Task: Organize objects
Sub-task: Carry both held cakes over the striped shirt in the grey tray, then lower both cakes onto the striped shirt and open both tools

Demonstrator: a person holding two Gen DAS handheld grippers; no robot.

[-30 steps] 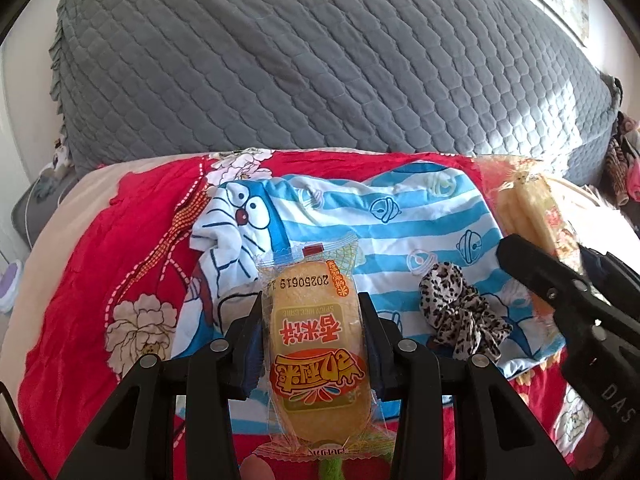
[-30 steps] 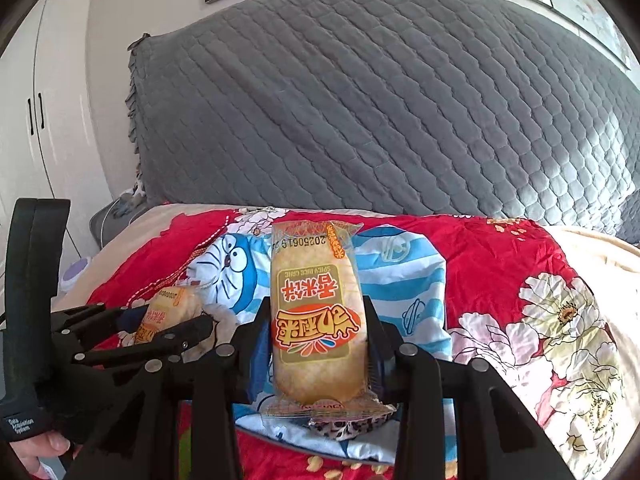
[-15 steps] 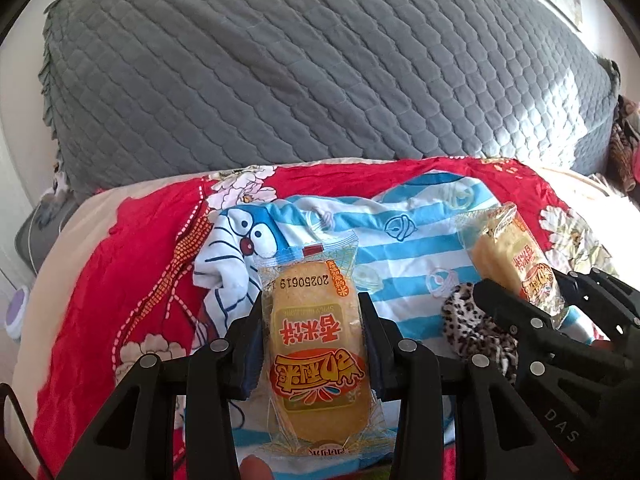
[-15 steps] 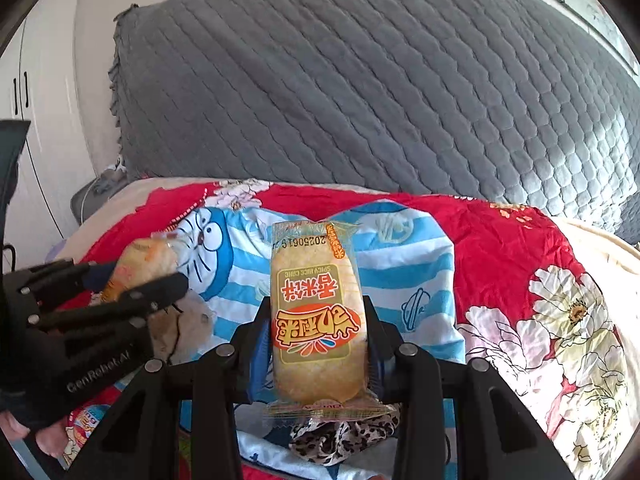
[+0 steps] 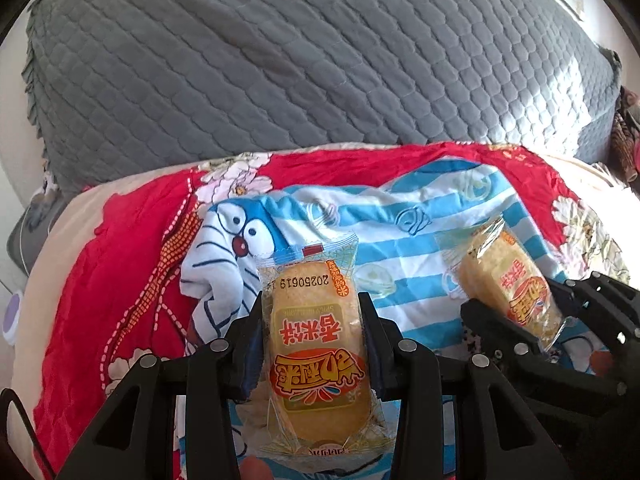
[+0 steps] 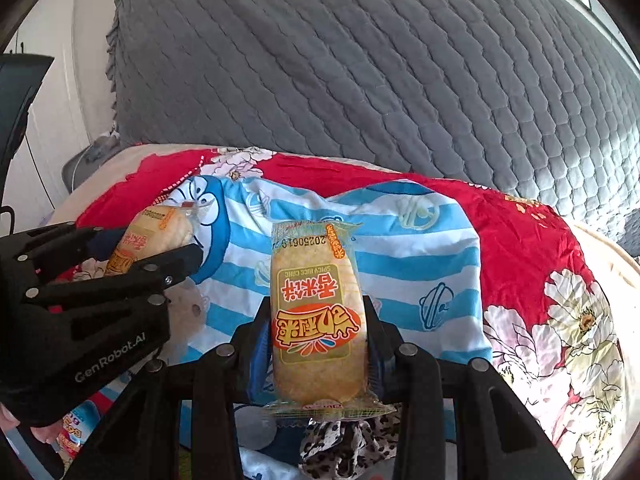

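Between the pads of my left gripper [image 5: 312, 320] sits a spicy rice cake packet [image 5: 316, 344], clamped across its width, and my right gripper [image 6: 316, 320] pinches a second, matching packet [image 6: 318, 316] the same way. Both jaws stand narrow, closed on the wrappers and no tighter than a second ago. What has changed is where I carry them: both hands have come forward and lower over the bed, and they have drawn together, so each gripper now shows close at the edge of the other's view. I judge that I am bringing the two snacks to one spot to set them down as a pair.

Each packet is a clear crinkly wrapper around a pale golden cake, with an orange and red logo, a green band and a printed date at the far end. Beyond my jaws lies a blue-striped cartoon cloth [image 5: 400, 240] on a red floral bedspread [image 5: 132, 248]. Just under my right jaws peeks a leopard-print scrunchie [image 6: 344, 448]. Farther off stands the grey quilted headboard [image 5: 300, 60].
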